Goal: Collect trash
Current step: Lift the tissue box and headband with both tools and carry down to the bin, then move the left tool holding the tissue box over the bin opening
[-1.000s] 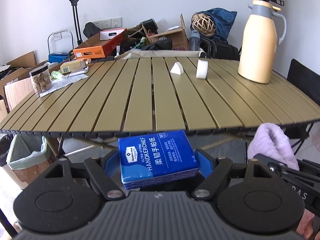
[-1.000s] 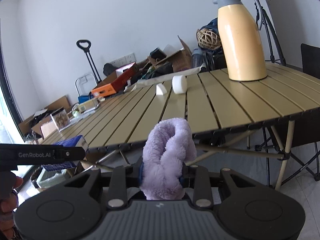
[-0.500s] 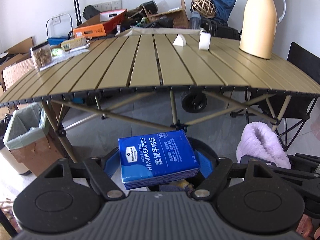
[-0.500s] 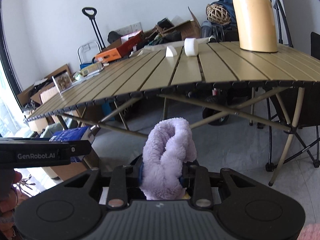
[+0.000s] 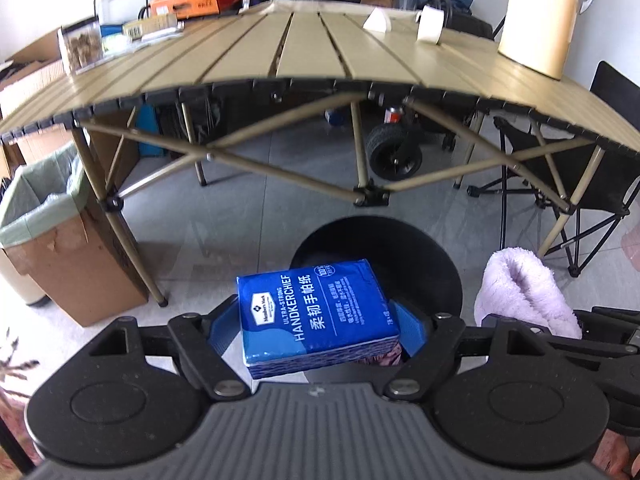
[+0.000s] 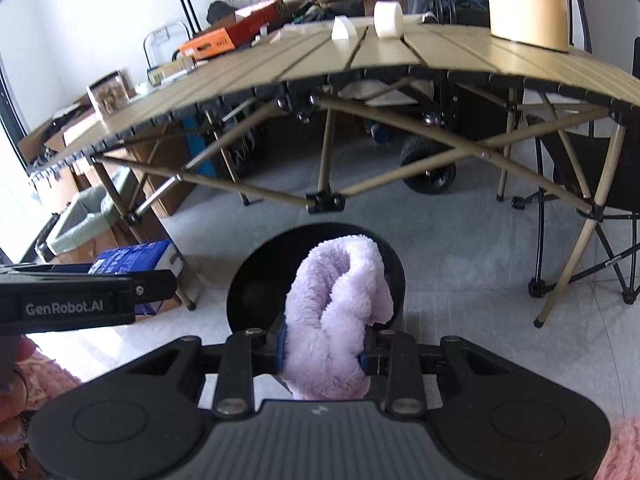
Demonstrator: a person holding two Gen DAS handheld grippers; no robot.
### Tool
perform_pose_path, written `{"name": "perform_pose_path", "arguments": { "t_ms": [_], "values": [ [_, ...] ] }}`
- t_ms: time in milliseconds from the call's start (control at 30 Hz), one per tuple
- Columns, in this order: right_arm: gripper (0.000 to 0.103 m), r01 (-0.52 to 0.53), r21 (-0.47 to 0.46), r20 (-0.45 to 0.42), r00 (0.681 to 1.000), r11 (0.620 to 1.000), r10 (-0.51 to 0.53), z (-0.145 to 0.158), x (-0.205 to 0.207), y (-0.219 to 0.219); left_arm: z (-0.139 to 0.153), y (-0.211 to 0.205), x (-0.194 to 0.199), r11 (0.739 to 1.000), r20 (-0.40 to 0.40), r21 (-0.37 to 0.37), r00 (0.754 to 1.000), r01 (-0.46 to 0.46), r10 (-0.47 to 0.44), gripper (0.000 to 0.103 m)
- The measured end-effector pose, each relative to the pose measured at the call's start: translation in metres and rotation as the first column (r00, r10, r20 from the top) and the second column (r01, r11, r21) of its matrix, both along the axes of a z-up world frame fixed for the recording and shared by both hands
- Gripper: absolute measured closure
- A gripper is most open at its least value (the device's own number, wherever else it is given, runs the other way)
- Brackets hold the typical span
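My left gripper [image 5: 316, 324] is shut on a blue handkerchief tissue pack [image 5: 312, 312], held flat between its blue pads. The pack hangs over the near rim of a round black bin [image 5: 400, 248] on the floor. My right gripper [image 6: 324, 350] is shut on a fluffy lilac cloth [image 6: 340, 304], which stands up between the fingers above the same black bin [image 6: 256, 280]. The lilac cloth [image 5: 520, 292] also shows at the right of the left wrist view, and the blue pack [image 6: 136, 260] at the left of the right wrist view.
A slatted folding table [image 5: 304, 52] stands ahead and above, with crossed legs underneath. On it are a cream thermos [image 5: 540, 16], a white tape roll [image 5: 430, 29] and a snack jar [image 5: 80, 44]. A lined cardboard box [image 5: 44, 232] stands at the left, a folding chair [image 5: 592, 184] at the right.
Both grippers have sunk from table height to below the table edge and tipped downward. The black bin has come into view under them. Both grips are unchanged.
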State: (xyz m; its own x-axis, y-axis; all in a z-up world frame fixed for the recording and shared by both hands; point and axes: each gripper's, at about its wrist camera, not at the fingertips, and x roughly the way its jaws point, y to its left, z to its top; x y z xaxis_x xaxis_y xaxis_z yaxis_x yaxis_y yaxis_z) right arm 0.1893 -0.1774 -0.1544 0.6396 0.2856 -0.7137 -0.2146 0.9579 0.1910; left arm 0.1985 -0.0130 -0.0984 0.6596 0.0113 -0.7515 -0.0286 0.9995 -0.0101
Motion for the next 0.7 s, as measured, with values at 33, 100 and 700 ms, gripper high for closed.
{"name": "perform_pose_path", "arguments": {
  "t_ms": [33, 100, 700],
  "values": [
    [0.073, 0.002, -0.006, -0.008, 1.000, 1.000, -0.002, -0.002, 0.000, 0.000, -0.004, 0.001, 0.001, 1.000, -0.009, -0.001, 1.000, -0.001, 0.001, 0.023],
    [0.073, 0.005, -0.016, -0.025, 1.000, 1.000, -0.005, -0.006, 0.003, 0.000, -0.010, 0.001, 0.003, 1.000, -0.026, -0.003, 1.000, -0.002, 0.002, 0.023],
    [0.073, 0.048, -0.074, -0.157, 0.986, 0.996, -0.059, -0.048, 0.032, -0.013, -0.064, 0.022, 0.023, 0.999, -0.178, 0.010, 0.983, -0.051, 0.052, 0.023]
  ]
}}
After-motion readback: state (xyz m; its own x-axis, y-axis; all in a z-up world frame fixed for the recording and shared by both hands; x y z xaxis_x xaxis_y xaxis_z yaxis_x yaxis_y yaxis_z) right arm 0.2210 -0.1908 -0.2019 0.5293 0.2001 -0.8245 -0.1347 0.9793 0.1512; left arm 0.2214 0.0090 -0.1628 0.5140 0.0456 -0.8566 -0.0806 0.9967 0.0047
